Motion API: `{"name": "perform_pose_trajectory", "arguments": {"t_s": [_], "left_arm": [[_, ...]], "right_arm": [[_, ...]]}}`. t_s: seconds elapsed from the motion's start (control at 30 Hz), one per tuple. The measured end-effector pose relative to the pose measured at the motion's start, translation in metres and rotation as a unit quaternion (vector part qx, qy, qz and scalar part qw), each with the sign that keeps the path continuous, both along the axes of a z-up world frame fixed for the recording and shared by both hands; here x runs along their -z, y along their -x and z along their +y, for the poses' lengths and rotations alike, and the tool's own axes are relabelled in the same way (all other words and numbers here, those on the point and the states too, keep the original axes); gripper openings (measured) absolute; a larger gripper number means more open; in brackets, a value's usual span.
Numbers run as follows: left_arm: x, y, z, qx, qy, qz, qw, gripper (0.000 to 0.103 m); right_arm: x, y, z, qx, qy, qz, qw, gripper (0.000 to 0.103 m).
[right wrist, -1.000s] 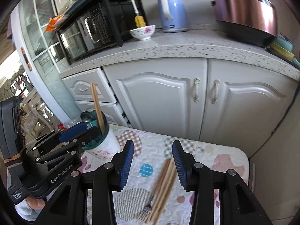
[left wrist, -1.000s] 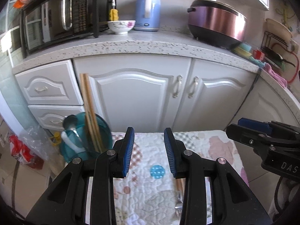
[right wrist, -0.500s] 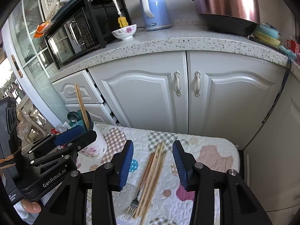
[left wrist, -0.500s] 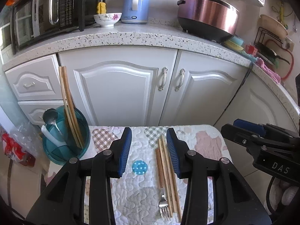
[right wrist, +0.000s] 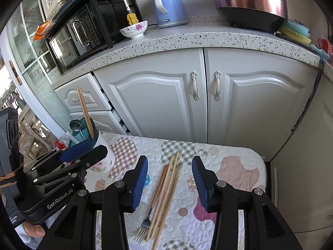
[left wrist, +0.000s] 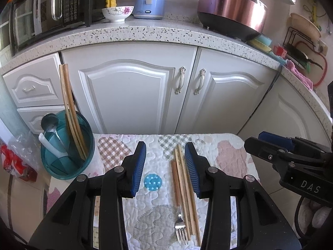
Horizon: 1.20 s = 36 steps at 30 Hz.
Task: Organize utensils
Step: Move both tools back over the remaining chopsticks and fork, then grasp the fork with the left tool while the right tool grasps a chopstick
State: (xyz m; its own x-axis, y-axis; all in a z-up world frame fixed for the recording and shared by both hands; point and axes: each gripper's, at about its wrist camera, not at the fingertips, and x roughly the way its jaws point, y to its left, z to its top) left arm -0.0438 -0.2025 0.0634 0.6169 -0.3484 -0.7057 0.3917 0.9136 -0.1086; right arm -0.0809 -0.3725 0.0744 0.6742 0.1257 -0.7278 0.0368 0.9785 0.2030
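Closest in, the right gripper [right wrist: 169,179] hangs over the quilted mat [right wrist: 239,166] with its jaws apart and nothing in them. Right under the gap lies the bundle of chopsticks [right wrist: 166,189], with a fork [right wrist: 145,223] tucked on its left side. The sticks are long and thin, and they run from about 7 o'clock up to 1 o'clock in the right wrist view, so the jaws stand on either side of them.

The left gripper [left wrist: 164,168] is wide open and empty too. In its own view the same chopsticks [left wrist: 183,185] lie close to its right jaw, running almost 6 to 12 o'clock.

I think the right gripper is better lined up for the grab.

Farther off, at 10 o'clock, stands the teal holder [left wrist: 66,145], already keeping two chopsticks [left wrist: 69,112] and a spoon [left wrist: 49,123].
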Motion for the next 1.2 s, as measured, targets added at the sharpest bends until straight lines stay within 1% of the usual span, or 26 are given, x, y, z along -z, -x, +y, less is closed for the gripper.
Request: {"name": "perform_pose_trajectory", "arguments": {"t_s": [0.23,0.33,0.4,0.43,0.47,0.53,0.67,0.77,0.87,0.9,1.0,1.1,1.13,1.2], "left_arm": [[0.011,-0.005,0.004,-0.002,-0.003,0.019,0.9998,0.040],[0.019,-0.008,0.005,0.001,-0.005,0.030,0.9995,0.041],[0.028,-0.012,0.008,0.001,-0.005,0.046,0.9989,0.043],[0.032,-0.013,0.010,0.002,-0.005,0.054,0.9986,0.046],[0.037,-0.015,0.011,0.002,-0.005,0.062,0.9980,0.047],[0.050,-0.018,0.016,0.000,-0.008,0.082,0.9966,0.047],[0.078,-0.022,0.025,-0.007,-0.029,0.115,0.9930,0.047],[0.095,-0.026,0.029,-0.013,-0.037,0.135,0.9901,0.047],[0.107,-0.029,0.028,-0.014,-0.040,0.150,0.9878,0.047],[0.111,-0.031,0.026,-0.010,-0.040,0.155,0.9871,0.047],[0.117,-0.033,0.017,0.003,-0.040,0.161,0.9861,0.047],[0.122,-0.036,0.006,0.014,-0.031,0.168,0.9852,0.047],[0.125,-0.038,0.001,0.020,-0.031,0.171,0.9847,0.047],[0.130,-0.041,-0.011,0.030,-0.035,0.174,0.9837,0.047]], "right_arm": [[0.013,-0.005,0.000,-0.004,-0.001,0.018,1.000,0.044],[0.026,-0.011,0.000,-0.008,-0.005,0.034,0.999,0.048],[0.035,-0.015,0.000,-0.011,-0.008,0.046,0.999,0.049],[0.042,-0.018,0.000,-0.013,-0.009,0.054,0.998,0.049],[0.053,-0.022,0.000,-0.015,-0.010,0.068,0.998,0.049],[0.071,-0.029,0.000,-0.017,-0.012,0.089,0.996,0.049],[0.125,-0.046,0.000,-0.017,-0.012,0.152,0.988,0.049],[0.152,-0.053,0.004,-0.021,-0.012,0.179,0.983,0.049],[0.168,-0.062,0.011,-0.033,-0.003,0.195,0.980,0.049],[0.173,-0.064,0.013,-0.037,0.009,0.200,0.979,0.049],[0.172,-0.064,0.012,-0.048,0.037,0.191,0.980,0.049],[0.176,-0.057,-0.007,-0.028,0.076,0.210,0.974,0.049],[0.176,-0.054,-0.016,-0.020,0.075,0.213,0.974,0.049],[0.174,-0.048,-0.034,-0.004,0.045,0.211,0.976,0.049]]}}
